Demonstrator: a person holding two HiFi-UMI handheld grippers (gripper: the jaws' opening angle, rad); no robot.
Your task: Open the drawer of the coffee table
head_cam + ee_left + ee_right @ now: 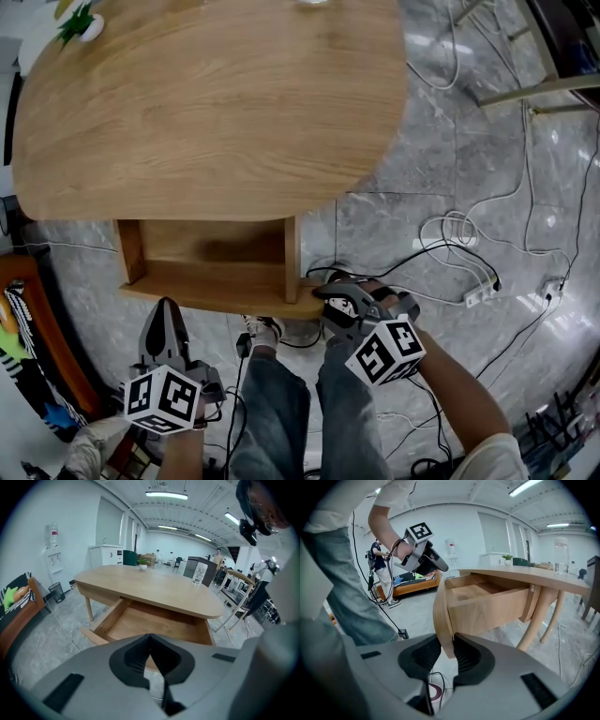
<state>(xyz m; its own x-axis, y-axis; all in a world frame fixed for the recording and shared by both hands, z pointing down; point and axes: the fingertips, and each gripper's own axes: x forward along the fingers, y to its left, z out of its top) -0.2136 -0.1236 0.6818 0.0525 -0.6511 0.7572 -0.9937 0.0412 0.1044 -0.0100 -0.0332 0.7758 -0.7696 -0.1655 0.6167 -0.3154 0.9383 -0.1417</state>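
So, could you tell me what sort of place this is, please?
Probably a large open lab or office staged as a living room: strip lights overhead, cables and a power strip across the floor, and a water cooler.

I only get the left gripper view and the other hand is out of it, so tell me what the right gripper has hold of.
Observer: The right gripper is shut on the drawer front, with its pads pressing both faces of the panel at its end.
Operator: Say which end, seen from above.
Observer: The head view shows it at the right-hand corner of the open drawer, which sticks out from under the coffee table.
Operator: Now report what lies on that side.
Observer: Loose cables and a white power strip lie on the floor to the right of the drawer, apart from it.
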